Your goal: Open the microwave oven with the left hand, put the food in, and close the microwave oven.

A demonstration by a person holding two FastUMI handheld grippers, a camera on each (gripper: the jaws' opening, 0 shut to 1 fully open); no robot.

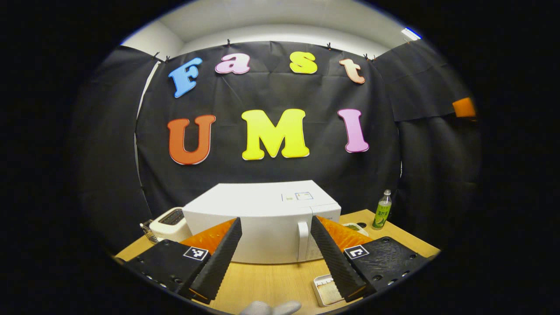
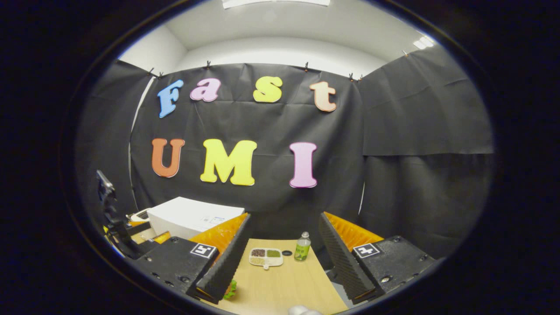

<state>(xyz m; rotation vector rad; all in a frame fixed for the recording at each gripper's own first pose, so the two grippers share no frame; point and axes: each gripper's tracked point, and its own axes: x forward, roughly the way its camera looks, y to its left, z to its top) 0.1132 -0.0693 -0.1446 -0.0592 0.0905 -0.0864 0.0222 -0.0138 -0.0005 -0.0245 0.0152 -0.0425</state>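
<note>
On your table (image 1: pixel 271 280) the microwave (image 1: pixel 262 218) stands ahead, a toaster (image 1: pixel 168 223) just left of it, a bottle (image 1: pixel 382 210) to its right, a tray (image 1: pixel 326 291) in front.

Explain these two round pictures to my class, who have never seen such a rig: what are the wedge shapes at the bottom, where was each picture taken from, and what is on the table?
There is no robot here. A person holds a hand-held gripper in each hand, and a camera rides on each one, looking forward along its two fingers. Those fingers are the wedges.

The left gripper view looks past the left hand-held gripper, open and holding nothing, at a closed white microwave on the wooden table. Left of it stands a white toaster, right a green bottle, and near the gripper a small tray.

The right gripper view looks past the right hand-held gripper, also open and empty, at a divided dish of food beside the bottle.
</note>
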